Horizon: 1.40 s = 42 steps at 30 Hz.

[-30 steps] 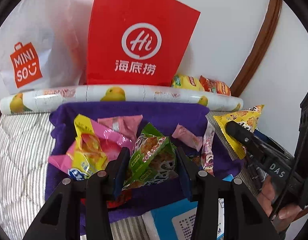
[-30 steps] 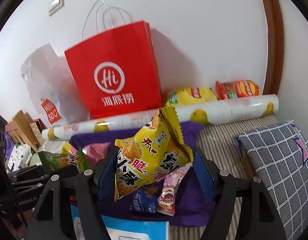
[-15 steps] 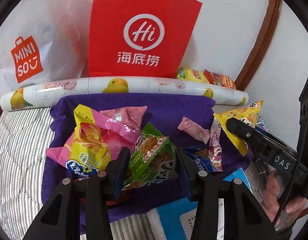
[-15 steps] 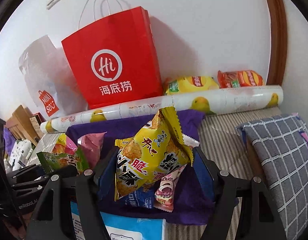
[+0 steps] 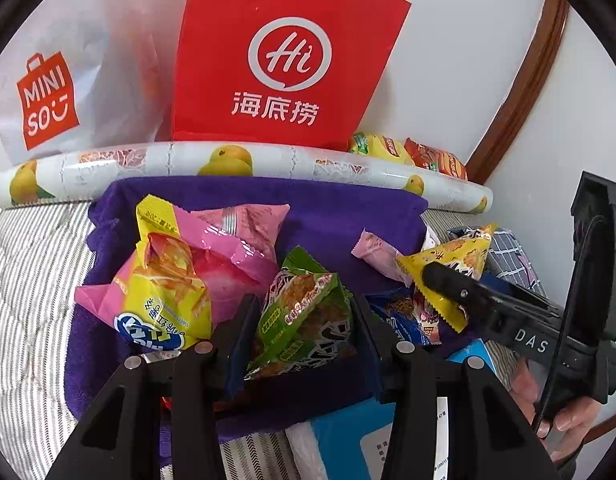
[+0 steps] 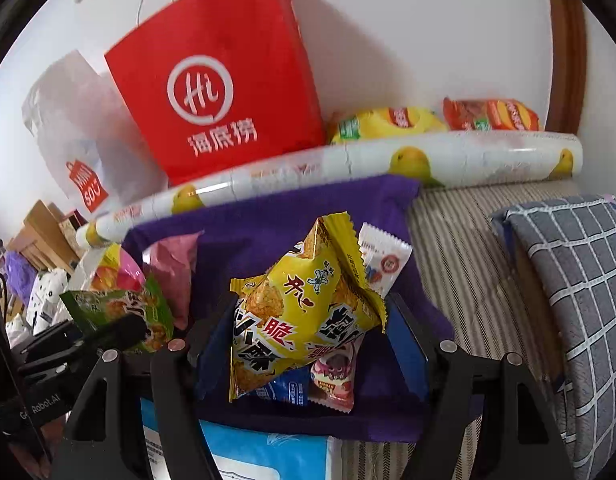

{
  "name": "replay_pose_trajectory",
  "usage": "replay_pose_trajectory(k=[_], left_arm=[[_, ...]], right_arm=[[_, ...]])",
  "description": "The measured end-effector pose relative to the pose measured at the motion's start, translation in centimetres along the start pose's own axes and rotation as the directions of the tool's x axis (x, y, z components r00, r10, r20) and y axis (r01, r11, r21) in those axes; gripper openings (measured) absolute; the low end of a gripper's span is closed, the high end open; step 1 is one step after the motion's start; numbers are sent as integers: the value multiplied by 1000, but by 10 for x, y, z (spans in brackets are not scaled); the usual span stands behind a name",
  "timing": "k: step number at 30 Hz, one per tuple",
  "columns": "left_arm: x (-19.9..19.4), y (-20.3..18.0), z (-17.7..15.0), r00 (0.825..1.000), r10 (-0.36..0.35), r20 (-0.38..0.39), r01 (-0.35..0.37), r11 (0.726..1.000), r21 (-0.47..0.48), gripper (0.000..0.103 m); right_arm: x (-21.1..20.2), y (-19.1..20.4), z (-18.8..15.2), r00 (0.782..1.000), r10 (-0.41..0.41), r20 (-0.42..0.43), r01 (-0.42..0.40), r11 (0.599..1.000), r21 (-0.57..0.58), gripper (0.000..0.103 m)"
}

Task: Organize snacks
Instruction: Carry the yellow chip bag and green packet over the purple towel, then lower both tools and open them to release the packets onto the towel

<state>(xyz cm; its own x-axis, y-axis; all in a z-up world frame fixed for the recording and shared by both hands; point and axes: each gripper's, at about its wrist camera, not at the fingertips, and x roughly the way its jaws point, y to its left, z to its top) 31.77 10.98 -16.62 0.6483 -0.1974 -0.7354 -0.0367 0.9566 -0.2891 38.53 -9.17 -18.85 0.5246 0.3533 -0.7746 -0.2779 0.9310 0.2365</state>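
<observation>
So the setup: a red paper bag (image 5: pixel 284 60) stands against the wall behind a fruit-print roll (image 5: pixel 244 160), and a purple cloth (image 5: pixel 339 216) on the striped bedding holds a loose pile of snacks. Both hands are mid-carry, I'd say. The left gripper (image 5: pixel 304 320) is clamped on a green snack packet (image 5: pixel 304 312), held above the cloth next to a yellow-and-pink bag (image 5: pixel 168 280). The right gripper (image 6: pixel 308 336) is pinching a yellow snack packet (image 6: pixel 304 312) over the cloth's right side, above a small pink packet (image 6: pixel 335 376). Next move probably means picking a spot for each, maybe the red bag, without dropping either.
</observation>
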Motion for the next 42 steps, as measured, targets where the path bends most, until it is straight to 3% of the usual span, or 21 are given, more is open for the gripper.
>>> replay_pose_trajectory(k=[8, 20, 26, 33, 42], left_arm=[[2, 3, -1, 999, -40, -9, 40, 999, -24, 44], [0, -2, -4, 997, -70, 27, 71, 997, -8, 44], [-2, 0, -4, 996, -81, 47, 82, 997, -10, 44], [-4, 2, -1, 996, -68, 61, 69, 998, -12, 44], [7, -7, 4, 999, -29, 37, 28, 999, 22, 44]], right_arm=[[15, -2, -4, 997, -6, -78, 6, 1000, 8, 72], [17, 1, -5, 995, -20, -93, 19, 1000, -12, 72], [18, -8, -2, 994, -12, -108, 18, 998, 58, 78], [3, -9, 2, 998, 22, -50, -18, 997, 78, 89], [-22, -10, 7, 996, 76, 53, -80, 994, 72, 89]])
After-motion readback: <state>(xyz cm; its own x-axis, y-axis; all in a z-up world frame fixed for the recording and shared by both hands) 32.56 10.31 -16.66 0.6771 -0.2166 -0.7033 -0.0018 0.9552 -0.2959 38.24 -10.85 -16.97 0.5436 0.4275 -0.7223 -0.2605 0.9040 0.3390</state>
